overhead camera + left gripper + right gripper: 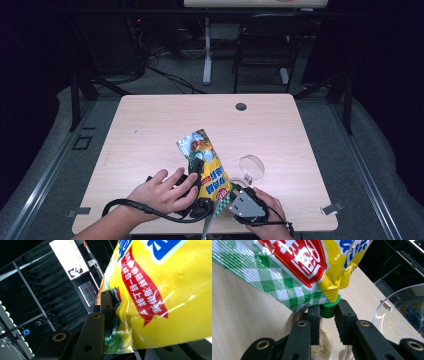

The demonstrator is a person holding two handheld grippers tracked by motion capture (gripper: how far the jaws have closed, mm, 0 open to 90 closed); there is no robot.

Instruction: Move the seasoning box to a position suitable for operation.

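Pouch, yellow with a green-checked lower edge and a foil-printed top end, is held tilted over the near middle of the surface, top end pointing away from the person, spout end low and near. Left claw is closed on the pouch body: in the left gripper view 1 black jaw lies flat against the yellow film, which bulges around it; the other jaw is hidden behind the pouch. Left hand wraps the gripper body, cable looping off toward the near edge. Right claw is gripping the green ribbed cap at the pouch's lower corner; in the right gripper view both pads sit against the cap's sides, with the checked seam just above. In the high view the right claw is at the pouch's near end, grey plate on top, right hand behind it at the near edge. Directly below the cap, between the jaws, a round clear container holds pale beige granules; its rim is partly hidden by the jaws, so whether the cap touches it cannot be told. A clear round dish stands just right of the pouch, apart from it; the right gripper view shows its curved wall near the claw.
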